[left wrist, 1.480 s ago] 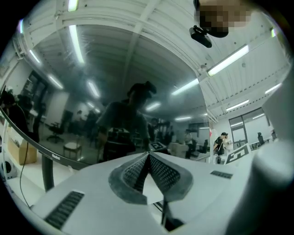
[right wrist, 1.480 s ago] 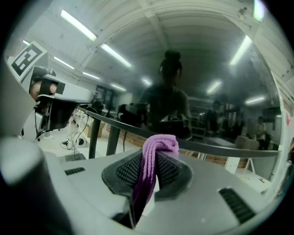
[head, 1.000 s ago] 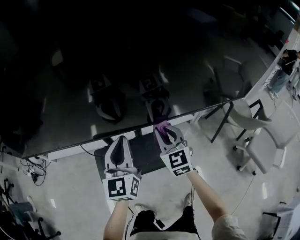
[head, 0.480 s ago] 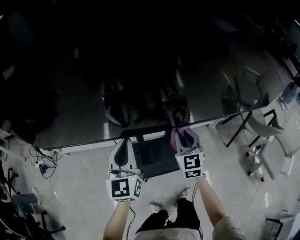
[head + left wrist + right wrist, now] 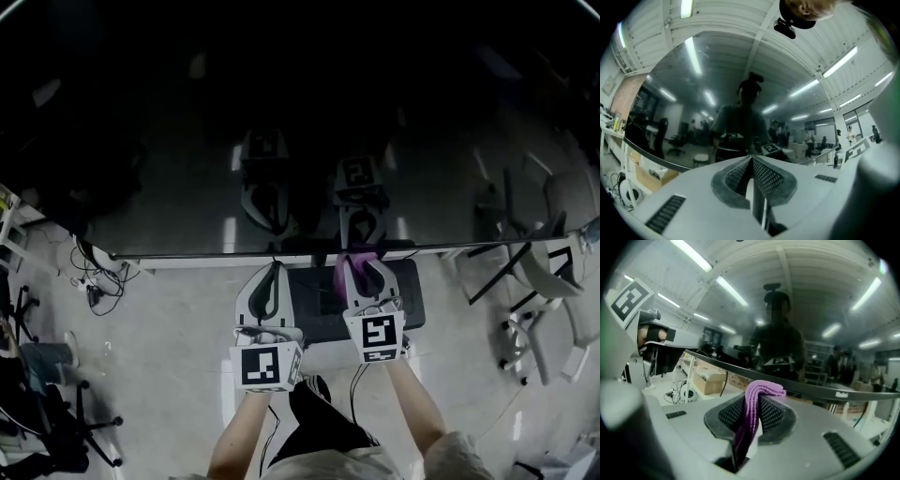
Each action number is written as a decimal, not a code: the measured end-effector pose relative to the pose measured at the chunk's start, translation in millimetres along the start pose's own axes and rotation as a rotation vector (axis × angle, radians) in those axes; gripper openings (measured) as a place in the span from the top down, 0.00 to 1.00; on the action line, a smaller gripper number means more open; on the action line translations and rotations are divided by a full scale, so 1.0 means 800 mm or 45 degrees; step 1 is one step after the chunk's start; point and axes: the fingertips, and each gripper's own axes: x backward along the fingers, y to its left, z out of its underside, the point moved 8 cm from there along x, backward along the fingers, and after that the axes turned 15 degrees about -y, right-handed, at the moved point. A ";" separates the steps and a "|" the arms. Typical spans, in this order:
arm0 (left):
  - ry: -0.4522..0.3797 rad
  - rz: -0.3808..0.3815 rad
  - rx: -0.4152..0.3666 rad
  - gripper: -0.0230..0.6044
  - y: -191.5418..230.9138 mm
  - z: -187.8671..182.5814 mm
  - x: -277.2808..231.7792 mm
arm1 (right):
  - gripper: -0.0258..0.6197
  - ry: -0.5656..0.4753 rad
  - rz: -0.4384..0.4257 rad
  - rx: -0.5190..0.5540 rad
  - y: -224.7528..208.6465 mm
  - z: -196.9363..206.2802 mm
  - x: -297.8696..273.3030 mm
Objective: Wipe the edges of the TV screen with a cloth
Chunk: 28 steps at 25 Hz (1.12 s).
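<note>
L tool (image 5: 272, 281) clamped shut, empty. R tool (image 5: 359, 269), nearer the work, clenched on purple cloth (image 5: 761, 391). Cloth tip sits just below TV screen (image 5: 300, 141) lower edge (image 5: 187, 255), which runs left-right; contact unclear.

Cloth (image 5: 761, 391): purple, folded, pinched between right gripper (image 5: 362, 274) fingers, top at the screen's lower edge.
TV screen (image 5: 281, 141): dark, glossy, reflective.
</note>
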 end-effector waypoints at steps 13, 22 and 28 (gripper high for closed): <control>-0.083 -0.156 -0.107 0.94 0.219 -0.054 0.087 | 0.86 -0.122 0.013 0.075 0.216 -0.059 -0.099; -0.064 -0.186 -0.073 0.94 0.326 -0.058 0.136 | 0.86 -0.153 0.079 0.105 0.320 -0.077 -0.117; -0.064 -0.246 -0.047 0.94 0.380 -0.058 0.153 | 0.86 -0.139 -0.033 0.089 0.397 -0.080 -0.151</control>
